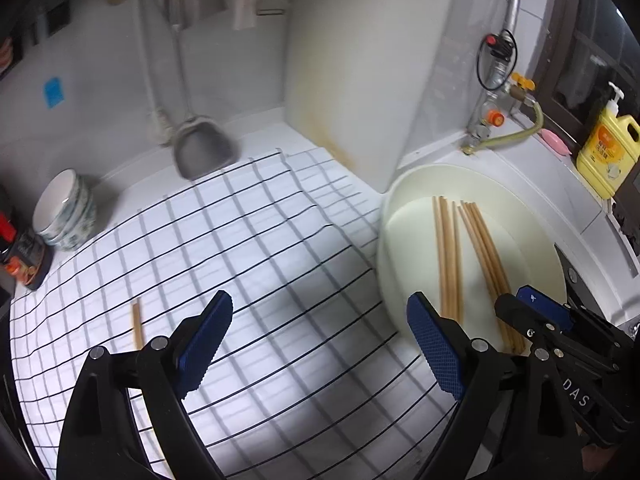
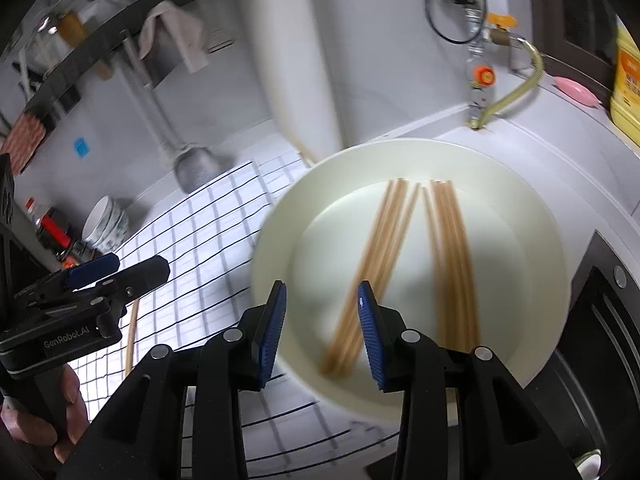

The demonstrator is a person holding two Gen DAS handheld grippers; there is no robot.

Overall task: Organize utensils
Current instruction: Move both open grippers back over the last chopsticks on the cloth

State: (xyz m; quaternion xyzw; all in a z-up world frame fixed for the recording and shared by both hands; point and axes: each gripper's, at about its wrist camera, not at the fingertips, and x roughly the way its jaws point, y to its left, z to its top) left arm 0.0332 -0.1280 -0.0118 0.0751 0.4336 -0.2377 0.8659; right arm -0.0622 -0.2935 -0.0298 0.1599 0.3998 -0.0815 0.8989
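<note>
A cream round basin (image 1: 400, 216) (image 2: 272, 240) holds several wooden chopsticks (image 1: 450, 256) (image 2: 380, 252) in two loose bundles. One more chopstick (image 1: 137, 324) (image 2: 131, 336) lies alone on the white checked cloth (image 1: 260, 240) (image 2: 208, 240). My left gripper (image 1: 320, 308) (image 2: 142, 266) hovers open over the cloth just left of the basin, with nothing between its blue pads. My right gripper (image 2: 322, 292) (image 1: 510, 300) is open above the basin's near side. The left bundle runs past below its right pad, and the pads do not press on it.
Stacked patterned bowls (image 1: 64, 208) and a sauce jar (image 1: 24, 256) stand at the cloth's far left. A grey scoop (image 1: 204, 152) and a white cutting board (image 1: 360, 60) lean on the back wall. A valve pipe (image 1: 496, 80), pink soap (image 1: 554, 140) and yellow detergent bottle (image 1: 608, 152) sit behind the basin.
</note>
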